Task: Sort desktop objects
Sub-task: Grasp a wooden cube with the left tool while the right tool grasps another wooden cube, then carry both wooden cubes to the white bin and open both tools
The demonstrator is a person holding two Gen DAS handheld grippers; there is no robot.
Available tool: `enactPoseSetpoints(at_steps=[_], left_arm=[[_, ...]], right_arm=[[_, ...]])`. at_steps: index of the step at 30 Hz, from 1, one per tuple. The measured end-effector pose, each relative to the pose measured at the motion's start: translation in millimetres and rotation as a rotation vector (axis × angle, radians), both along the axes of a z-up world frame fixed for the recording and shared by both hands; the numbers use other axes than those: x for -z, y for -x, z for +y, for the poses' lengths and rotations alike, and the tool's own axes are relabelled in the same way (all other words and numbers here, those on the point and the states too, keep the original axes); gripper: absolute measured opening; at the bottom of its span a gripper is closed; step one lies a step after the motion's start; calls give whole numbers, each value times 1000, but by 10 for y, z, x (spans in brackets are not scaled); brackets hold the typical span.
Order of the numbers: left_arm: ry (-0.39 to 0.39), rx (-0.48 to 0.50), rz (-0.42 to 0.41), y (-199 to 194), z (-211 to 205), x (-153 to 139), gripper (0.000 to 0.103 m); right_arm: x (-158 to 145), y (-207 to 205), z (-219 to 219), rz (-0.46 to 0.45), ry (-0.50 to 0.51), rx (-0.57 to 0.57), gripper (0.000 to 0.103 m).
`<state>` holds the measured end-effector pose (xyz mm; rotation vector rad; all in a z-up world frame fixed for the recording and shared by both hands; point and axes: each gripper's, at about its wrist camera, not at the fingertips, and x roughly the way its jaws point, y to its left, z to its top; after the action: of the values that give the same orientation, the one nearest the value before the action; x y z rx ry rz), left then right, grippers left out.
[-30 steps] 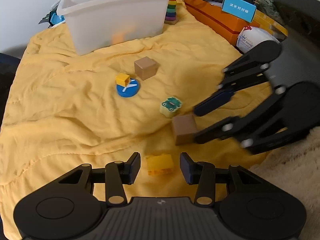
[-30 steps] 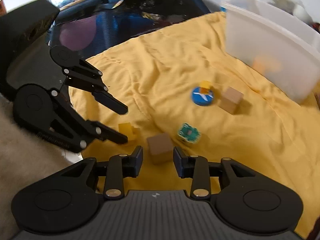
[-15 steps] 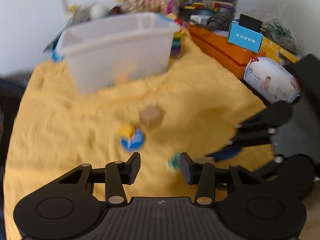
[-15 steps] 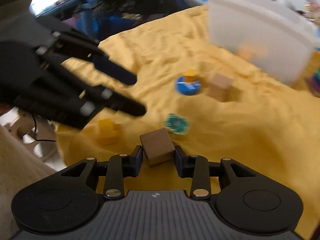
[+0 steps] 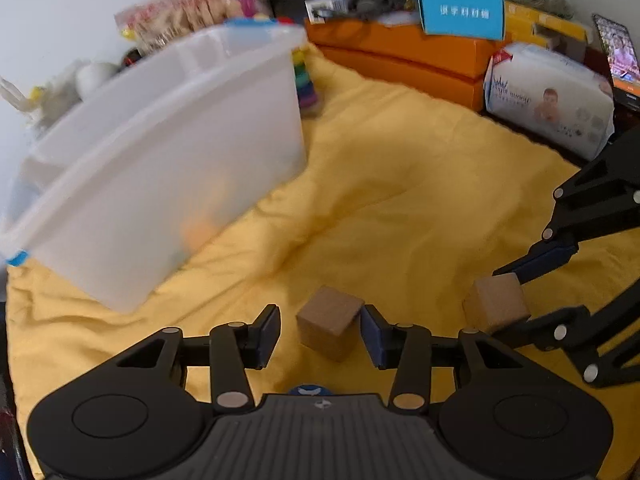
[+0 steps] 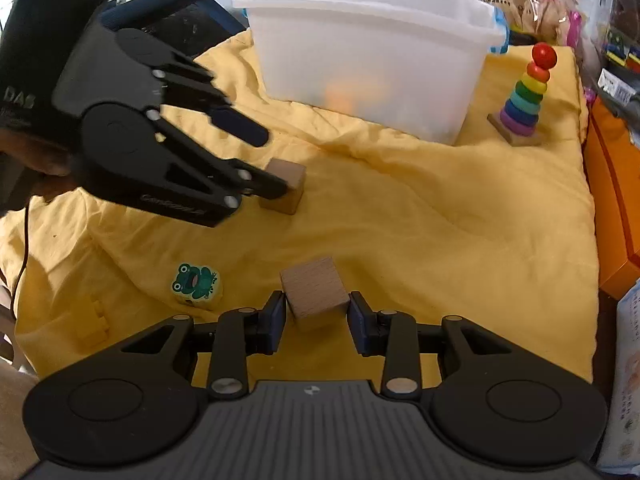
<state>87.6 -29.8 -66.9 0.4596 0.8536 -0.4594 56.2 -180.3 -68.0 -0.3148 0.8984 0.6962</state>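
Observation:
Two wooden cubes are in play on the yellow cloth (image 6: 440,208). My right gripper (image 6: 318,322) is shut on the nearer wooden cube (image 6: 314,292), both pads against its sides; the left wrist view shows that cube (image 5: 496,306) tilted between the right gripper's (image 5: 508,304) fingers. My left gripper (image 5: 320,332) stands open around the other cube (image 5: 330,326), which rests on the cloth with a gap at its left pad. From the right wrist view the left gripper (image 6: 264,160) reaches in from the left, lower finger against that cube (image 6: 286,190). The translucent white bin (image 5: 160,184) stands just beyond.
A frog block (image 6: 196,282) and a yellow brick (image 6: 94,326) lie at the cloth's left front. A rainbow ring tower (image 6: 524,96) stands right of the bin (image 6: 372,60). Orange boxes (image 5: 400,56) and a wipes pack (image 5: 548,100) line the far edge.
My left gripper left the yellow brick and moved forward to straddle the far cube near the bin. The right gripper rolled, and its cube now sits tight between the pads.

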Motion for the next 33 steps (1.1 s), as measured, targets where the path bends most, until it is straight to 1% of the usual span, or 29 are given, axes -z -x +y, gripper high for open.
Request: enactPoseSetpoints(at_steps=[1, 2, 4, 5, 8, 9, 10, 12, 15, 18, 19, 21, 22, 24, 28, 30, 33], left_arm=[[-3, 5, 13, -2, -17, 24, 47], [-4, 11, 21, 9, -31, 50, 42], [-6, 8, 6, 47, -40, 77, 42], [3, -12, 4, 72, -42, 78, 41], [50, -80, 15, 129, -13, 51, 41], [66, -95, 20, 141, -6, 32, 41], [82, -107, 24, 154, 15, -4, 41], [104, -121, 0, 181, 50, -135, 41], [130, -146, -69, 156, 130, -444, 41], [155, -183, -160, 75, 250, -814, 41], [151, -193, -196, 38, 284, -926, 41], [118, -208, -266, -37, 326, -1090, 41], [111, -217, -282, -85, 345, -1159, 41], [121, -243, -307, -217, 413, -1290, 41], [150, -313, -344, -512, 542, -1526, 41], [153, -353, -340, -714, 613, -1571, 41], [143, -419, -308, -1004, 701, -1482, 41]], right_arm=[[14, -5, 16, 4, 4, 2, 38], [27, -13, 31, 6, 8, 7, 38], [42, -35, 46, 0, 3, 18, 38], [48, -51, 47, -7, -1, 26, 38], [77, -93, 50, -22, -6, 40, 37], [102, -109, 59, -7, -1, 36, 33], [119, -114, 64, 7, 5, 35, 33], [88, -112, 78, -3, 7, 29, 33], [-105, -176, 102, -43, -11, 22, 33], [-427, -340, 162, -124, -31, 24, 33], [-549, -411, 185, -153, -43, 26, 33], [-776, -573, 235, -212, -78, 32, 33], [-891, -650, 259, -245, -90, 34, 33], [-1079, -802, 304, -313, -99, 48, 33], [-1319, -1130, 422, -376, -96, 81, 33], [-1370, -1285, 481, -383, -98, 89, 33], [-1378, -1504, 550, -353, -96, 109, 33]])
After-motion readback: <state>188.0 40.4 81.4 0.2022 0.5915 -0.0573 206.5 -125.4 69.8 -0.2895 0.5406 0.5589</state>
